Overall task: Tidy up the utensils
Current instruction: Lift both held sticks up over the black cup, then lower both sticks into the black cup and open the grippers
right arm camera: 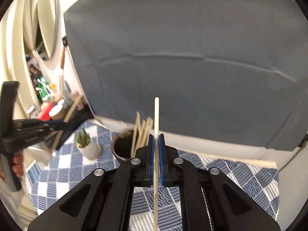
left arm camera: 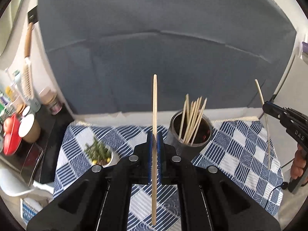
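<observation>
My left gripper (left arm camera: 154, 137) is shut on a wooden chopstick (left arm camera: 154, 104) held upright above the checked cloth. A dark cylindrical holder (left arm camera: 189, 134) with several chopsticks stands just right of it. My right gripper (right arm camera: 156, 139) is shut on a pale chopstick (right arm camera: 156, 115), also upright; the holder (right arm camera: 123, 148) lies to its left and a little beyond. The right gripper also shows at the right edge of the left wrist view (left arm camera: 266, 108) with its chopstick (left arm camera: 264, 119). The left gripper shows at the left edge of the right wrist view (right arm camera: 57, 127).
A small potted plant (left arm camera: 99, 152) in a white pot stands on the blue-and-white checked cloth (left arm camera: 240, 154) left of the holder. A grey sofa back (left arm camera: 163, 48) rises behind. A dark side shelf with cups, bottles and a red item (left arm camera: 11, 134) is at the left.
</observation>
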A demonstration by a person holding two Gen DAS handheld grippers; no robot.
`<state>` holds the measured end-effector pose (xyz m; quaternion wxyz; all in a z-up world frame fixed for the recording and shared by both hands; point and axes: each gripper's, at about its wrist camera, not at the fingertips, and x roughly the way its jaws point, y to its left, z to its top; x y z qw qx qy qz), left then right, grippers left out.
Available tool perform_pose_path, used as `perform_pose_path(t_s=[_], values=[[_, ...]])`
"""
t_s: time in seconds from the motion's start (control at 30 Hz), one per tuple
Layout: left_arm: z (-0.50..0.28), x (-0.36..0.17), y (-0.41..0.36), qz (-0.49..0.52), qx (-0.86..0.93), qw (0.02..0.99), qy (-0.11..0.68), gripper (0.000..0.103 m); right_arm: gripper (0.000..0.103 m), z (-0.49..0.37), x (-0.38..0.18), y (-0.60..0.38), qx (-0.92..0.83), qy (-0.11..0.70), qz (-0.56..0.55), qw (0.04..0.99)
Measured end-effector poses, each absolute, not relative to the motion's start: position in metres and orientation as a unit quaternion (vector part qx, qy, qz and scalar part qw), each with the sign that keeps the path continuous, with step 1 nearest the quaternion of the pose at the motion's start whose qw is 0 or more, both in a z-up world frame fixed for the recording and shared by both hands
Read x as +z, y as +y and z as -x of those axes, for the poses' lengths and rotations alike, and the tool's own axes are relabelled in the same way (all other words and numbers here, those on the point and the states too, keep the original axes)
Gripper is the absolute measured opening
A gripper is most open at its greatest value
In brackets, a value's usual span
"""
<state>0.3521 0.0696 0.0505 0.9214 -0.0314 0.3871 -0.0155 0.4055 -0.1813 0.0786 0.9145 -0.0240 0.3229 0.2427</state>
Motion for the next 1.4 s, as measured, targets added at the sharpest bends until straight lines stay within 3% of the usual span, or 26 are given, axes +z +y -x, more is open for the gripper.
perform_pose_path(t_s=[0.6,1.0,1.4], values=[[-0.428,0.054,0.045,0.076,-0.158,0.930,0.324,0.005,0.005,-0.442,0.109,-0.151,0.253,0.233,-0.030,0.938],[-0.458,0.020,0.059,0.143,-0.231,0.935,0.229,0.005,0.005,-0.473,0.069,-0.135,0.272,0.186,-0.067,0.942],[-0.474,-0.013,0.058,0.162,-0.255,0.931,0.205,0.005,0.005,-0.500,0.036,-0.119,0.294,0.194,-0.073,0.933]])
